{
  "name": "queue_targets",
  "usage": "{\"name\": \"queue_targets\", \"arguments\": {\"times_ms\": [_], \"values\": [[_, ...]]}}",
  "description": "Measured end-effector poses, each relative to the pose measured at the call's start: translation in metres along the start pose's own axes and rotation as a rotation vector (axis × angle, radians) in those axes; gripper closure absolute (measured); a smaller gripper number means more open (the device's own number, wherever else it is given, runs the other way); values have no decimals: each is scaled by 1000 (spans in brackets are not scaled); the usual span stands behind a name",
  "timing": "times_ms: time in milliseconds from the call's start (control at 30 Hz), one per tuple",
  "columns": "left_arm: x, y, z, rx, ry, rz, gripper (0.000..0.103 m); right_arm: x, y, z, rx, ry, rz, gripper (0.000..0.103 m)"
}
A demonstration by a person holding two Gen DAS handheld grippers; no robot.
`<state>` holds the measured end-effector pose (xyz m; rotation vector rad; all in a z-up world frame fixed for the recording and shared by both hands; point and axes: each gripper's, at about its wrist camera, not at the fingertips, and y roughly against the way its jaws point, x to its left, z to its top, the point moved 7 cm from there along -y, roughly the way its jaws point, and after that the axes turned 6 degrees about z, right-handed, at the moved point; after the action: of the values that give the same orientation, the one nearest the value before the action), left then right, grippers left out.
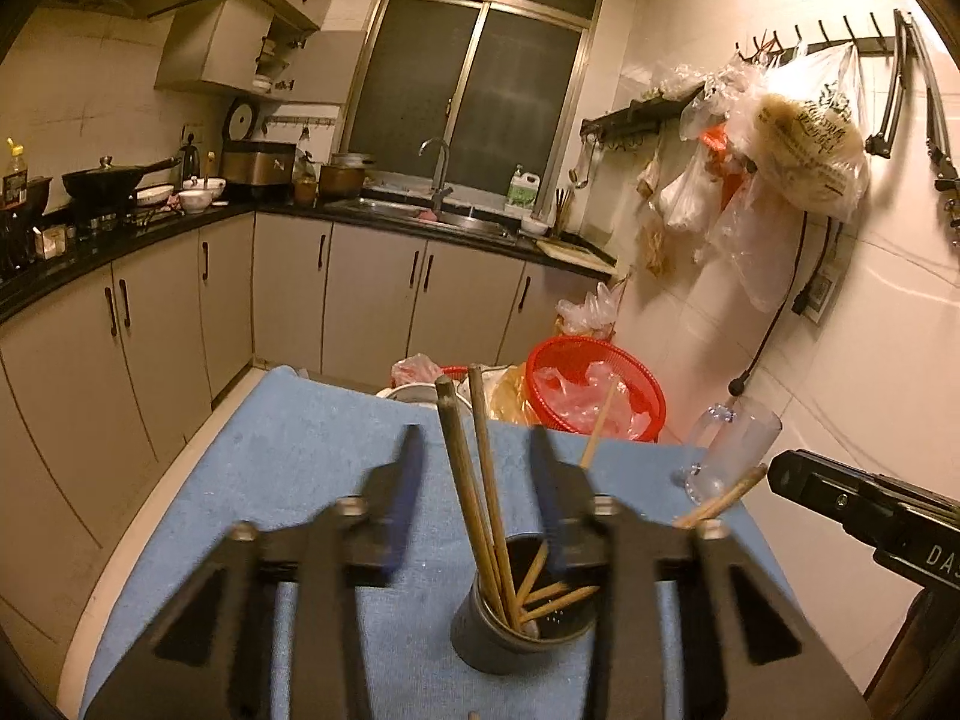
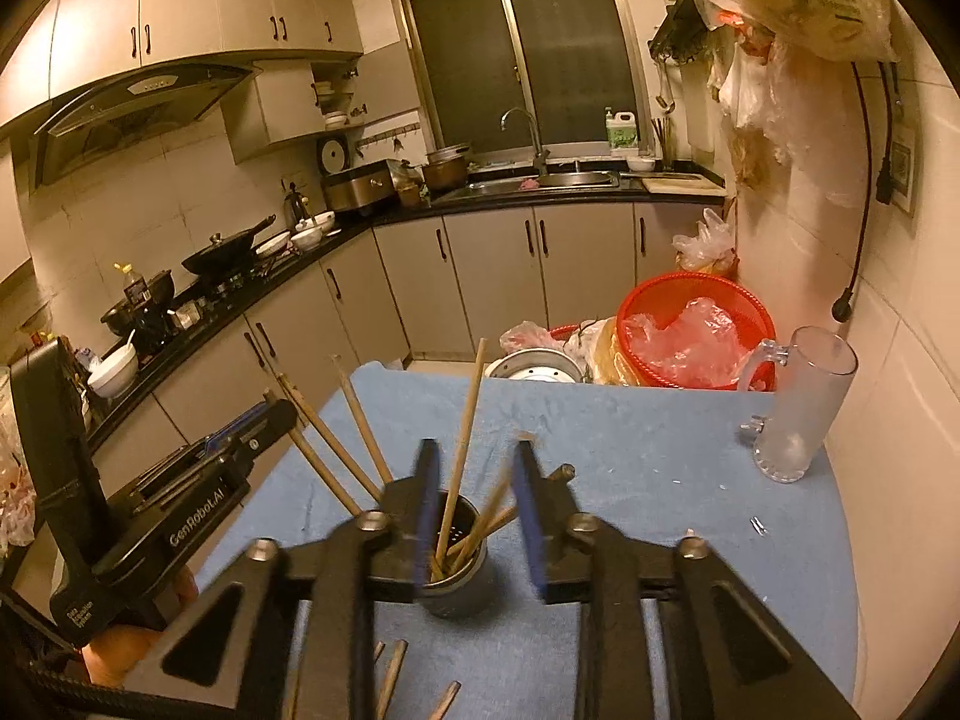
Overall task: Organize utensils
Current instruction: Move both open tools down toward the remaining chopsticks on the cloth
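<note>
A dark metal utensil cup (image 1: pixel 521 630) stands on the blue cloth (image 1: pixel 300 450) and holds several wooden chopsticks (image 1: pixel 480 480). My left gripper (image 1: pixel 474 456) is open and empty, hovering above the cup with the chopsticks rising between its fingers. In the right wrist view the cup (image 2: pixel 457 582) sits just under my right gripper (image 2: pixel 474 462), which is open, with chopsticks (image 2: pixel 465 438) standing between its fingers. A few loose chopsticks (image 2: pixel 393 675) lie on the cloth near the bottom edge. The left gripper's body (image 2: pixel 180 504) is at the left.
A clear glass mug (image 2: pixel 798 408) stands at the table's right edge by the wall. A red basket (image 2: pixel 690 330) with plastic bags and a metal pot (image 2: pixel 534 369) sit beyond the table's far edge. Kitchen counters run along the left and back.
</note>
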<state>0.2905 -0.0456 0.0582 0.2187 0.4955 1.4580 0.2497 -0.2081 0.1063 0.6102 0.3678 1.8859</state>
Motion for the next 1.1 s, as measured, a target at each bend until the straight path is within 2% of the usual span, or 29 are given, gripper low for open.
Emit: {"name": "queue_targets", "arguments": {"times_ms": [100,167,233,300,333,367,467,633,800,933,1100], "values": [[1,8,-4,4,-26,12,51,2,10,-4,-14,3,-3,67],[3,13,-8,7,-36,19,44,1,15,-8,-21,-3,-12,58],[8,20,-15,14,-39,27,33,1,21,-14,-24,-13,-14,55],[16,28,-24,25,-35,34,27,0,25,-21,-24,-20,-13,47],[20,30,-29,34,-32,38,21,0,29,-26,-26,-25,-13,40],[26,32,-36,59,-31,45,19,-1,32,-32,-29,-32,-13,34],[42,37,-60,127,-30,71,18,-5,37,-49,-26,-61,-12,20],[71,47,-99,211,9,113,17,-13,36,-87,25,-125,1,14],[91,59,-133,253,28,162,17,-23,28,-132,100,-208,10,12],[100,69,-151,287,59,160,17,-26,24,-161,143,-259,23,12],[104,75,-165,312,61,162,17,-26,21,-180,184,-272,23,12]]}}
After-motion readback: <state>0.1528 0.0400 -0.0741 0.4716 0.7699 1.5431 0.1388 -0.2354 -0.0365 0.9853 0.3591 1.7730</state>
